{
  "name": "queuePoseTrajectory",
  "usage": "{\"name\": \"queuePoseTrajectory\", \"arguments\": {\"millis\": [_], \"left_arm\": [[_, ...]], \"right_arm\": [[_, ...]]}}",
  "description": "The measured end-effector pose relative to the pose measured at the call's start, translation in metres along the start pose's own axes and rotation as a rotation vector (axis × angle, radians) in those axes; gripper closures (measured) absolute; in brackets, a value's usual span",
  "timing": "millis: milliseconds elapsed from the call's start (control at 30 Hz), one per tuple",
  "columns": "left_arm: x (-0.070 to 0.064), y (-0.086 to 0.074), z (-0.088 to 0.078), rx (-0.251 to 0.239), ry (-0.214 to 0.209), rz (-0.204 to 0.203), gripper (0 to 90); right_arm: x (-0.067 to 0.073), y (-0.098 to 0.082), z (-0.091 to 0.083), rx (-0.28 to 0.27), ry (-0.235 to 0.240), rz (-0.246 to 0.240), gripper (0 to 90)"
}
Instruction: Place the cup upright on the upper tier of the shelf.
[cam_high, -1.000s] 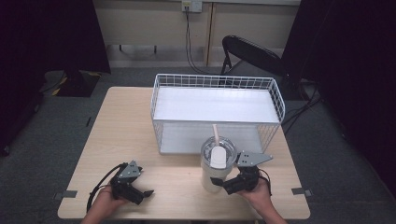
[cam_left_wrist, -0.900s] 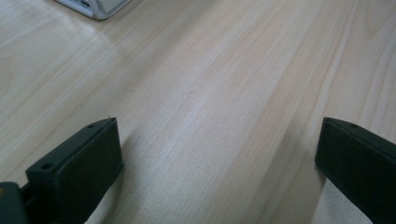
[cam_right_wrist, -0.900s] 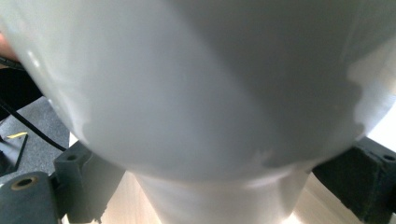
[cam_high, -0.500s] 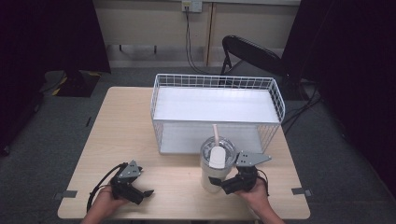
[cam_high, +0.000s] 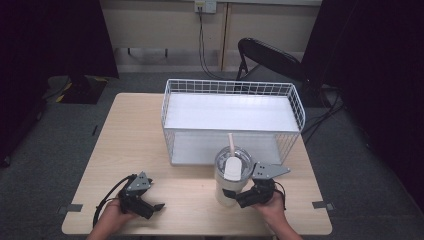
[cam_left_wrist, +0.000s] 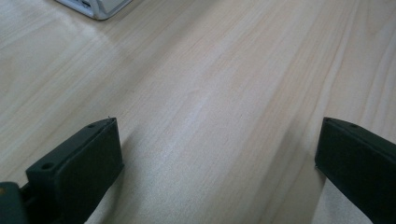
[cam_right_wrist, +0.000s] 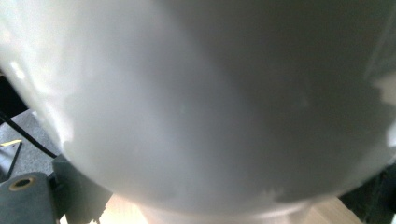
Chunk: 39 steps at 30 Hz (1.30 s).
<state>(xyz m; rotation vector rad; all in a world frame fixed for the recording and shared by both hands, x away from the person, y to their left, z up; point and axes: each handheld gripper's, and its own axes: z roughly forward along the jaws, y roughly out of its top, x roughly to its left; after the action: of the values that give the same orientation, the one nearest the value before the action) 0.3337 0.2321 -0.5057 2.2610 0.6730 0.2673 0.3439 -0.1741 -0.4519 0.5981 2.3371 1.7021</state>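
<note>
1. Right claw (cam_high: 241, 199) closes around the lidded tumbler (cam_high: 231, 176) low down, at 5 o'clock on the worktop (cam_high: 130, 145), steadying it upright.
2. Left claw (cam_high: 156, 207) rests wide open and empty at 7 o'clock.
3. The wire basket (cam_high: 232, 120) stands just behind, probably the destination.

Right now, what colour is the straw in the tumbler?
The straw is pale cream or off-white, standing up from the tumbler; the high view shows it best.

Beyond my right tool stood a white wire basket (cam_high: 232, 120) on the pale wooden worktop (cam_high: 130, 135), which stretched bare ahead of my left tool. Farther off past the basket, a black chair (cam_high: 270, 57) stood on the grey floor (cam_high: 45, 150).
</note>
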Motion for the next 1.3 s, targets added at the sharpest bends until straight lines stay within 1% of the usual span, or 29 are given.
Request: {"name": "queuePoseTrajectory", "arguments": {"millis": [100, 133, 333, 400, 500, 633, 767, 900, 1300], "left_arm": [[0.0, 0.0, 0.0, 0.0, 0.0, 0.0, 0.0], [0.0, 0.0, 0.0, 0.0, 0.0, 0.0, 0.0], [0.0, 0.0, 0.0, 0.0, 0.0, -0.001, 0.0], [0.0, 0.0, 0.0, 0.0, 0.0, 0.0, 0.0], [0.0, 0.0, 0.0, 0.0, 0.0, 0.0, 0.0], [0.0, 0.0, 0.0, 0.0, 0.0, 0.0, 0.0], [0.0, 0.0, 0.0, 0.0, 0.0, 0.0, 0.0], [0.0, 0.0, 0.0, 0.0, 0.0, 0.0, 0.0], [0.0, 0.0, 0.0, 0.0, 0.0, 0.0, 0.0]], "right_arm": [[0.0, -0.001, 0.0, -0.02, 0.0, -0.006, 8.1], [0.002, -0.001, -0.001, -0.031, -0.015, -0.031, 8.8], [0.004, 0.0, -0.003, -0.035, -0.027, -0.042, 9.4], [0.004, 0.0, -0.003, -0.035, -0.034, -0.043, 9.5], [0.004, 0.0, -0.003, -0.033, -0.03, -0.047, 9.6], [0.003, 0.002, -0.005, -0.052, -0.019, -0.026, 9.8], [0.003, 0.007, -0.009, -0.067, -0.024, -0.036, 9.8], [0.0, 0.013, -0.015, -0.081, -0.02, -0.023, 9.8], [-0.005, 0.041, -0.029, -0.088, -0.019, -0.033, 9.8]]}}
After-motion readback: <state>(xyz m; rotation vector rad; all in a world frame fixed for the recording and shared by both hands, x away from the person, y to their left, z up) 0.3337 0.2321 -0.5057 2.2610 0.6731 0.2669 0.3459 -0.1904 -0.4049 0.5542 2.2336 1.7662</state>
